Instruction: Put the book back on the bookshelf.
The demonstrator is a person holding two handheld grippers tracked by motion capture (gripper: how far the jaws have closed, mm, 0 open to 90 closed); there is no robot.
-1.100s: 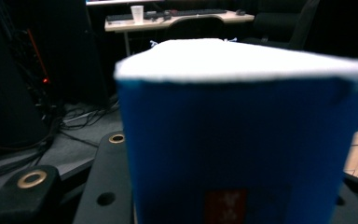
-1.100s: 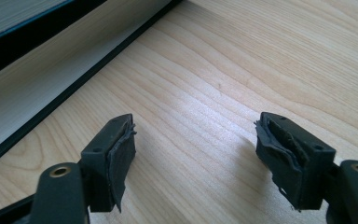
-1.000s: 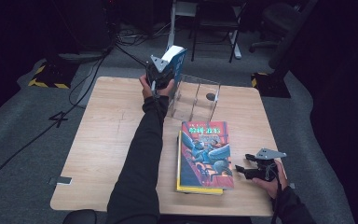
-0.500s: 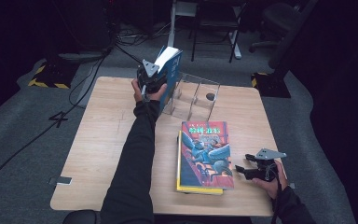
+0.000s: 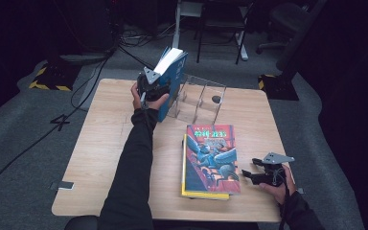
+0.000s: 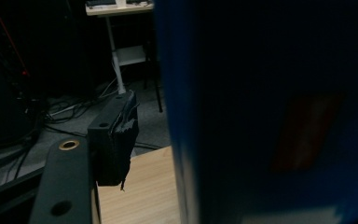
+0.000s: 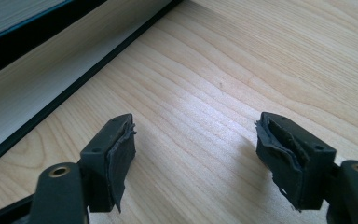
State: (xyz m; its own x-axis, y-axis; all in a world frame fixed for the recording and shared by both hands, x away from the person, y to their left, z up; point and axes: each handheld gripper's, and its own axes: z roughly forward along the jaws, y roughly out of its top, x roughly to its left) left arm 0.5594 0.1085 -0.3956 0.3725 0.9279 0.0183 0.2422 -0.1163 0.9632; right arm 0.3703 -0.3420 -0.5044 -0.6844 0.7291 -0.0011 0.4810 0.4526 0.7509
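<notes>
High view: the left claw is at the far left part of the bench, up against a blue book that stands on its lower edge and leans with its white page block upward. The blue book sits at the left end of a clear acrylic rack, touching its first divider. The left claw's jaws have just been opening, with the book's cover between them; whether the pads press on it cannot be told here. Nearer, right of the middle, a red-and-blue illustrated book lies flat on top of a yellow-edged book. The right claw rests low on the bench just right of that stack, pointing toward it, jaws apart and empty.

Left gripper view: the blue book's dark cover covers the right side, very close. One black pad of the left claw stands clear to the left of the cover, with a gap of bench wood showing between them; the other jaw is hidden behind the book.

Right gripper view: the right claw has both pads spread wide over bare bench wood, nothing between them. The page edges of the stacked books run across the upper left, just beyond the left pad.
</notes>
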